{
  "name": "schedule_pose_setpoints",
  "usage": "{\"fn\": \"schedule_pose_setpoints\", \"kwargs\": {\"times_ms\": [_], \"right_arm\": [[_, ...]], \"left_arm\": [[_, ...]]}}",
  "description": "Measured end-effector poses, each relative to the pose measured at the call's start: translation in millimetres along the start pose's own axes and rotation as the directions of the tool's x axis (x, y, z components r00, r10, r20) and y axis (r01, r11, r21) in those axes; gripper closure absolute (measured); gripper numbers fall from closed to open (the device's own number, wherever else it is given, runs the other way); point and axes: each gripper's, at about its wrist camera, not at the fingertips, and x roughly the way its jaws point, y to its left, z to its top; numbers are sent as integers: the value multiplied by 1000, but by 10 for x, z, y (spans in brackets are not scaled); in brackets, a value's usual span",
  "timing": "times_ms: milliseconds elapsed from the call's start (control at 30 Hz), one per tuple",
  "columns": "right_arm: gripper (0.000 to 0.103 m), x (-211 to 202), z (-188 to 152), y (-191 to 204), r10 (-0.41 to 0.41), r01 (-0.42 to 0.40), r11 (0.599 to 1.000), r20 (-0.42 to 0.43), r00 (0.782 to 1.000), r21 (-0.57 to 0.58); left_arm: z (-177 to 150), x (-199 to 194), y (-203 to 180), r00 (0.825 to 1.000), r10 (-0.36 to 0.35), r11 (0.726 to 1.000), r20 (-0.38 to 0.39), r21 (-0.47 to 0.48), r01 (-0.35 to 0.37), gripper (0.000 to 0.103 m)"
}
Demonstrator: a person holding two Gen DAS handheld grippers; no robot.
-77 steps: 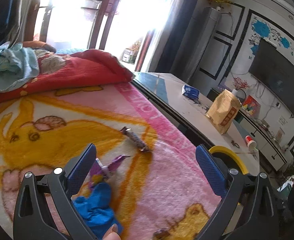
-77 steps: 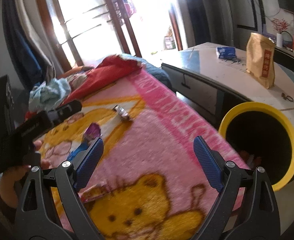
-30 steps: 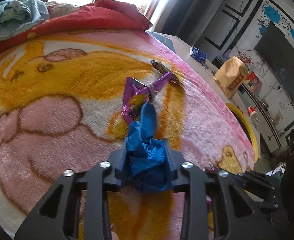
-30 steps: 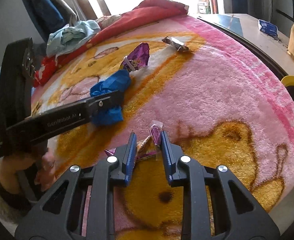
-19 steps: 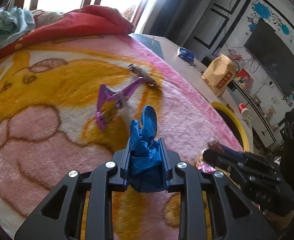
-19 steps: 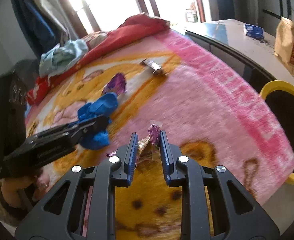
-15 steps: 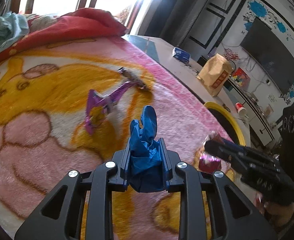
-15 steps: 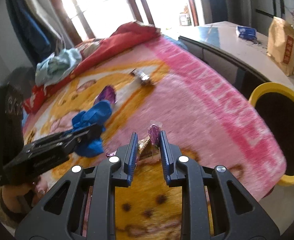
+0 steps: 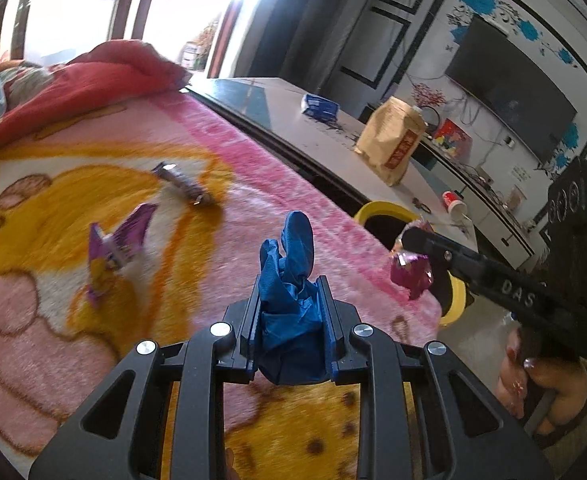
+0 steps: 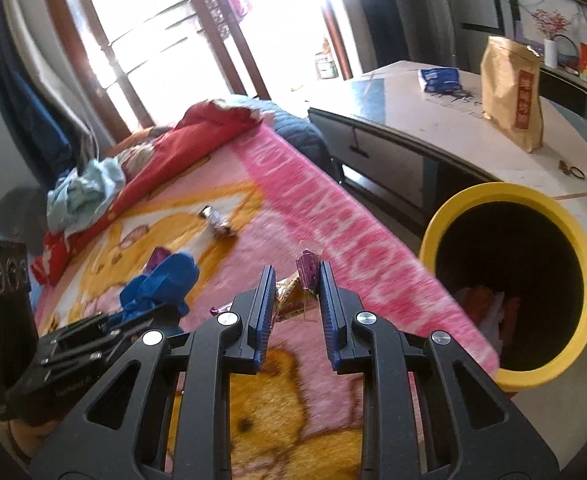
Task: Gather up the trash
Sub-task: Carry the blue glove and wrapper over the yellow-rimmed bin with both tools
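Left gripper (image 9: pixel 289 316): jaws clamped on a crumpled blue glove (image 9: pixel 289 280), which fills the gap between the pads and sticks up past the fingertips. It is held above the blanket (image 9: pixel 253 168), not touching it. In the right wrist view the same glove (image 10: pixel 161 284) shows at lower left, in the left tool's tip.

Right gripper (image 10: pixel 293 300): jaws closed to a narrow gap on a bundle of wrappers (image 10: pixel 299 284), a purple twist against the right pad and a yellowish piece lower down. In the left wrist view the wrappers (image 9: pixel 411 270) hang from that gripper's tip, over the blanket's edge and just beside the bin (image 9: pixel 381 210).

Bin: yellow rim, dark interior, standing on the floor between the blanket's edge and a low table (image 10: pixel 413 120). In the right wrist view the bin (image 10: pixel 493 196) lies right of the gripper; some pale and orange items lie at its bottom, too dim to identify.

Still on the blanket: a purple packet (image 9: pixel 117 240), partly upright, and a brown candy wrapper (image 9: pixel 183 186) lying flat beyond it. The two are near each other but apart. From the right wrist the candy wrapper (image 10: pixel 217 220) is clear; the purple packet (image 10: pixel 158 256) is mostly hidden behind the glove.

On the table: a paper bag (image 10: pixel 513 92) standing upright and a small blue packet (image 10: pixel 439 76)
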Motion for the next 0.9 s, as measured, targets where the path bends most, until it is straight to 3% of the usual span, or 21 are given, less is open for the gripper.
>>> {"fn": "schedule_pose_setpoints", "kwargs": {"times_ms": [900], "right_arm": [[87, -411, 343, -861, -160, 137, 978, 145, 976, 158]], "left_arm": [[246, 259, -767, 995, -102, 984, 3, 150, 100, 80]]}}
